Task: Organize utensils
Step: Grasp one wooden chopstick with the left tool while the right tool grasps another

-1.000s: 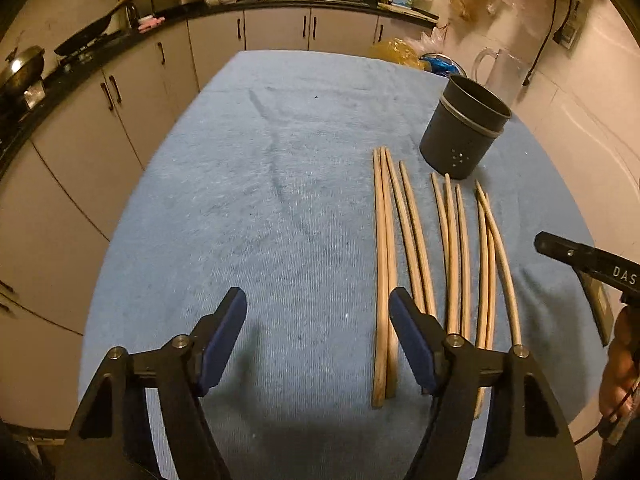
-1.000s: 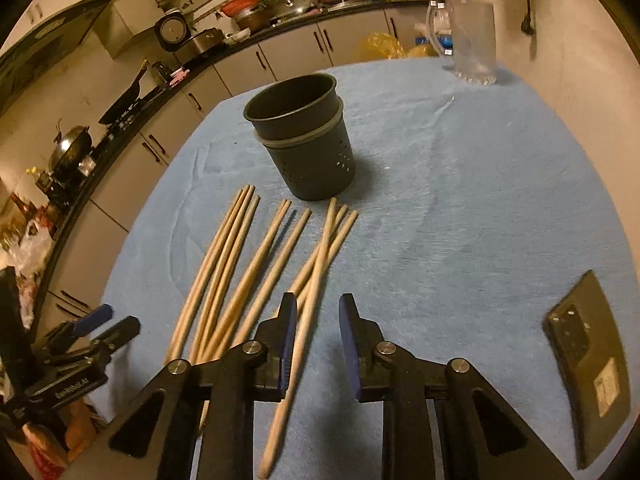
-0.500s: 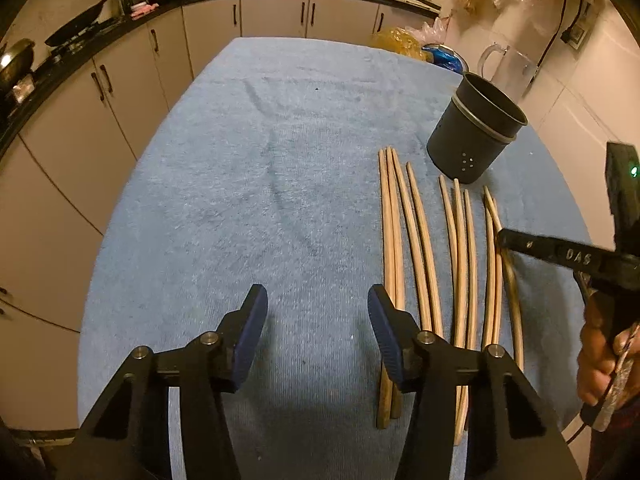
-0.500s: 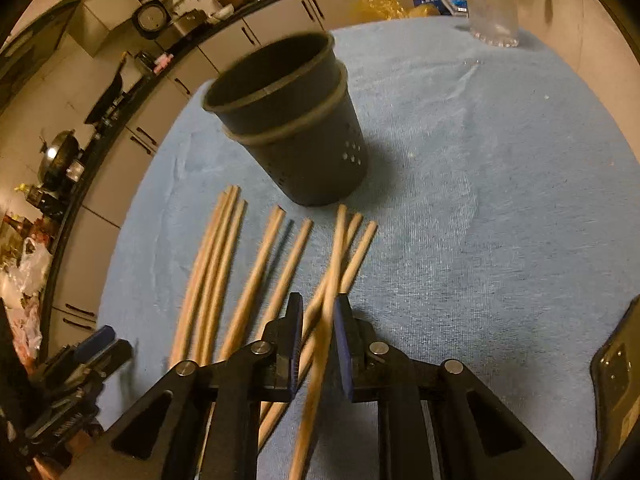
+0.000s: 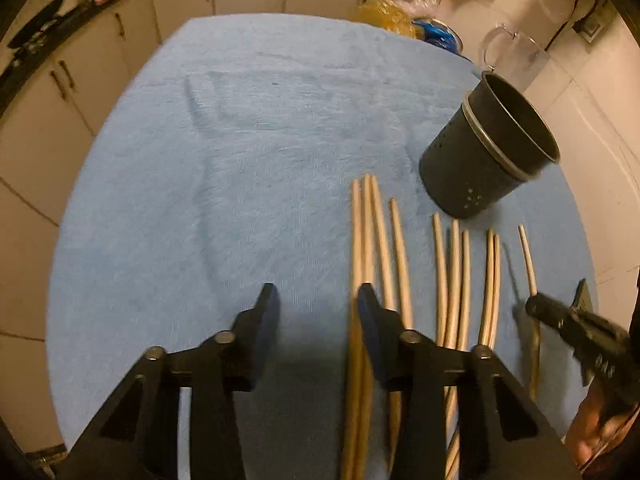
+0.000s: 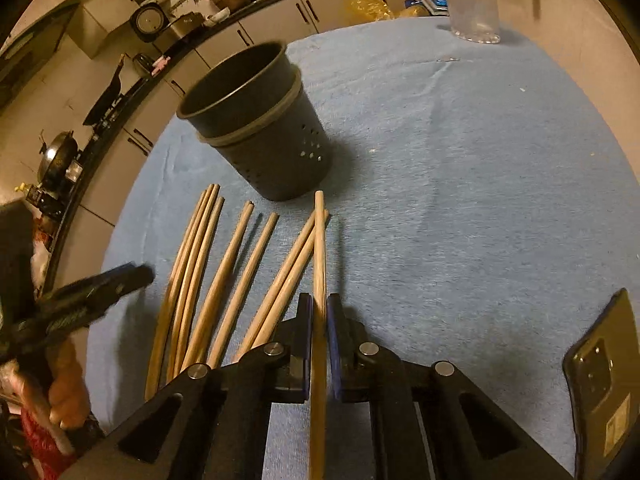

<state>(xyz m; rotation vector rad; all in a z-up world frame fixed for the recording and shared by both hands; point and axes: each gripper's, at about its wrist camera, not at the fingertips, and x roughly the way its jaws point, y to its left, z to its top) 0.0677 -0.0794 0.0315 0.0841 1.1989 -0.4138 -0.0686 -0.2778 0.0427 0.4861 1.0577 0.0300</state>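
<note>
Wooden chopstick (image 6: 319, 248) clamped in right gripper (image 6: 319, 320), near the dark perforated cylindrical holder (image 6: 260, 128).
Left gripper (image 5: 316, 312) jaws apart, just been closing, one chopstick of the row between them, unpinched.

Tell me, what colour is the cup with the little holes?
The utensil holder is dark grey, almost black; the right wrist view shows it best.

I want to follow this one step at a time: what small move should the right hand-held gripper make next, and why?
Probably lift the chopstick and carry it toward the dark holder. The right hand-held gripper has just closed, its pads pressing on that stick, whose far end points toward the holder. The holder stands upright and open-topped just beyond the row, and looks empty from here.
</note>
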